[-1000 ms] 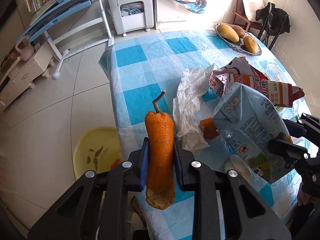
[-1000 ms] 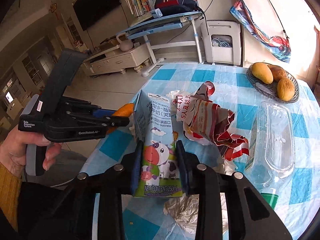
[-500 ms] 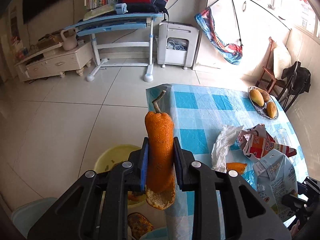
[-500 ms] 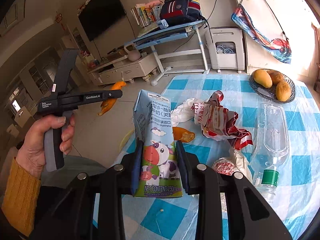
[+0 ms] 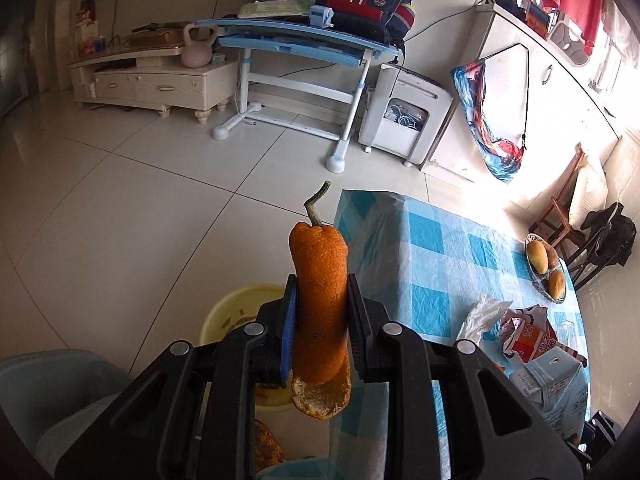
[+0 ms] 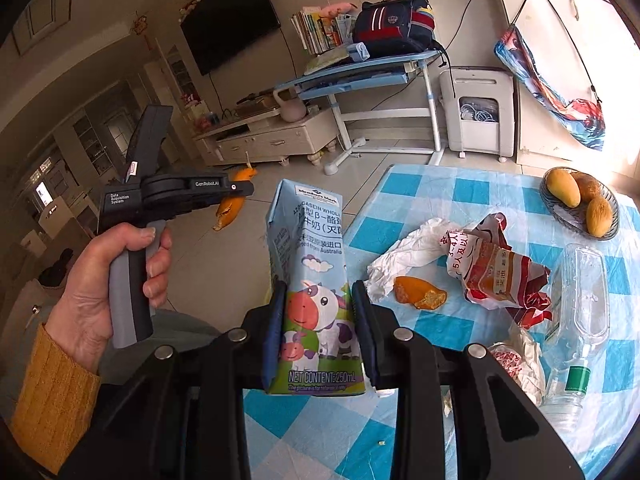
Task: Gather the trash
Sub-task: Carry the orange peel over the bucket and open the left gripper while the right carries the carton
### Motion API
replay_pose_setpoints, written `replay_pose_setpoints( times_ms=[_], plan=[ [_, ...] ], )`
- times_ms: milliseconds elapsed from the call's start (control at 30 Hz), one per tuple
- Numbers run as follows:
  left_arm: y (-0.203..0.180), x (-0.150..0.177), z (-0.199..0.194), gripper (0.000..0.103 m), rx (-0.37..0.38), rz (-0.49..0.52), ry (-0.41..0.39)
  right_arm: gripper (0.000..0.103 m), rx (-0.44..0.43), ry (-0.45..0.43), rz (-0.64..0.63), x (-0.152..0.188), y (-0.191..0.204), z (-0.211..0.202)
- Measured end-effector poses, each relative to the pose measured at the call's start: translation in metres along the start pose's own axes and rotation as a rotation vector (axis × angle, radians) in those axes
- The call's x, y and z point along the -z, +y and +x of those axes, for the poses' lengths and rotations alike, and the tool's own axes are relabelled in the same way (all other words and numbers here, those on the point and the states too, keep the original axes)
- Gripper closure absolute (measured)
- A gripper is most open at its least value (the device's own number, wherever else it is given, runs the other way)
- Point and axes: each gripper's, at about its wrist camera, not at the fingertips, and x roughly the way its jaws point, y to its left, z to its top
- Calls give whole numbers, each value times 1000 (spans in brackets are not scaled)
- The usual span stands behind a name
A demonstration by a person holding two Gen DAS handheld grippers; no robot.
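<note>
My left gripper point(image 5: 320, 300) is shut on an orange peel point(image 5: 320, 292) with a dry stem, held out over the floor left of the table. Below it a yellow bin point(image 5: 228, 316) stands on the tiles, partly hidden by the fingers. My right gripper point(image 6: 320, 312) is shut on a blue milk carton point(image 6: 312, 264) with a cow print, upright above the table's near edge. From the right wrist view a hand holds the left gripper point(image 6: 240, 190) with the peel point(image 6: 232, 204) in its tip. Left on the checked tablecloth point(image 6: 432, 192) are a crumpled tissue point(image 6: 404, 256), another peel piece point(image 6: 418, 298), a red-and-white wrapper point(image 6: 500, 276) and a clear plastic bottle point(image 6: 580, 320).
A bowl of mangoes point(image 6: 580, 200) sits at the table's far right. A pale grey container point(image 5: 52, 392) stands beside the yellow bin. Beyond the open tiled floor are a blue desk point(image 5: 304, 44), a white appliance point(image 5: 404, 120) and a low cabinet point(image 5: 152, 88).
My left gripper has swung left off the table and rolled, carrying the peel out over the floor near the yellow bin. My right gripper has lifted the carton slightly.
</note>
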Motion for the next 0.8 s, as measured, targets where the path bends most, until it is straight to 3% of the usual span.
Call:
replay_pose_setpoints(
  times_ms=[200, 633, 700, 767, 800],
  plan=[
    [5, 2, 8, 81, -29, -14, 27, 70, -11, -1, -4, -7, 3, 10],
    [35, 12, 67, 79, -63, -93, 179, 70, -44, 17, 1, -12, 4, 31],
    [38, 15, 78, 70, -97, -98, 220, 70, -48, 22, 3, -14, 4, 35],
    [44, 14, 79, 46, -177, -105, 210, 70, -52, 24, 3, -16, 4, 40],
    [48, 11, 76, 43, -197, -117, 193, 70, -55, 25, 2, -18, 5, 42]
  ],
)
